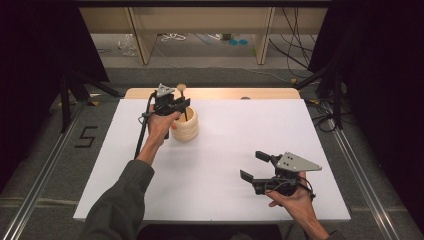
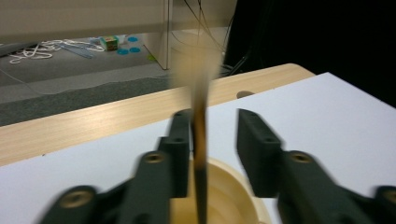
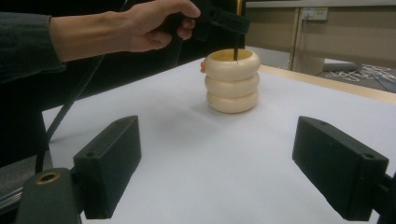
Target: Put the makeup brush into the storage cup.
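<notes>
A cream ribbed pot (image 1: pixel 185 125) stands on the white board (image 1: pixel 230 145) at the back left. A wooden spoon (image 1: pixel 182 94) stands upright in the pot, bowl end up. My left gripper (image 1: pixel 181 105) hovers just over the pot's mouth. In the left gripper view its jaws (image 2: pixel 215 126) stand apart around the spoon's handle (image 2: pixel 200 140), which lies against the left jaw with a clear gap to the right one. My right gripper (image 1: pixel 253 165) rests near the front right, open and empty. It faces the pot (image 3: pixel 232 80) across bare board.
A wooden tabletop edge (image 1: pixel 215 93) with a small hole (image 1: pixel 245 98) runs behind the white board. Black stand legs (image 1: pixel 67 100) and floor rails (image 1: pixel 350 150) flank the table. Shelving and cables lie on the floor beyond.
</notes>
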A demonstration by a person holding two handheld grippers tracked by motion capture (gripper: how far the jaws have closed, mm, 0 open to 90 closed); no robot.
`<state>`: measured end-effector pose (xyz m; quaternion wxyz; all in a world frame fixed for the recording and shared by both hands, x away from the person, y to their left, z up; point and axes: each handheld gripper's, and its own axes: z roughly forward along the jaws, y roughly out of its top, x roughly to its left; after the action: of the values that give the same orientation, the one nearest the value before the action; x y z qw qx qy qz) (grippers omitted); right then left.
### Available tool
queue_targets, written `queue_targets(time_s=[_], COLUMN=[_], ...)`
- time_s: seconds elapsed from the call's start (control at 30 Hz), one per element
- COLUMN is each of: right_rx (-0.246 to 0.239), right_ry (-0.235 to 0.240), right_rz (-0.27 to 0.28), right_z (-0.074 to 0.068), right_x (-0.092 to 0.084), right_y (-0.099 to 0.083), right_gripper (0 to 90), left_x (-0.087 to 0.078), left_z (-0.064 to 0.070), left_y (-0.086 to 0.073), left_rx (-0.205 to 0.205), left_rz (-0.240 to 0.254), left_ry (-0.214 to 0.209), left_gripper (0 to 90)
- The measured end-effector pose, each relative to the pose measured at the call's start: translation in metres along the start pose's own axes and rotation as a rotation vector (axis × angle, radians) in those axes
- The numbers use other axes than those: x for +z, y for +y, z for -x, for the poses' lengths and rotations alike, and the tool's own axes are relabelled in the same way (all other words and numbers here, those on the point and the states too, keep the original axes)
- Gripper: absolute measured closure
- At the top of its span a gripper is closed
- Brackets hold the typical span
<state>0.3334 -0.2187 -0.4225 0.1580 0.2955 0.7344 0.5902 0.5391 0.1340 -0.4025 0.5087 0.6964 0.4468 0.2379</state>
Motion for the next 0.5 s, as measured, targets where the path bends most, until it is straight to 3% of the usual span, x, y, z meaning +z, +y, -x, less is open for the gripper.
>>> queue_targets(time_s=[0.1,0.2,0.5], right_rx=[-0.020,0.000,-0.001], right_ry=[-0.003,0.000,-0.003], right_rz=[0.012,0.000,0.001], right_z=[0.001,0.000,0.001], right_x=[0.000,0.000,0.000], right_y=[0.000,0.000,0.000], right_gripper=[16.3,16.3,16.3], left_x=[0.000,-0.001,-0.015], left_z=[0.000,-0.001,-0.007], left_y=[-0.001,-0.001,-0.001], left_rx=[0.005,0.012,0.000], left_rz=[-0.006,-0.022,-0.030], left_ry=[0.016,0.032,0.038], left_gripper=[44.6,34.6,27.7])
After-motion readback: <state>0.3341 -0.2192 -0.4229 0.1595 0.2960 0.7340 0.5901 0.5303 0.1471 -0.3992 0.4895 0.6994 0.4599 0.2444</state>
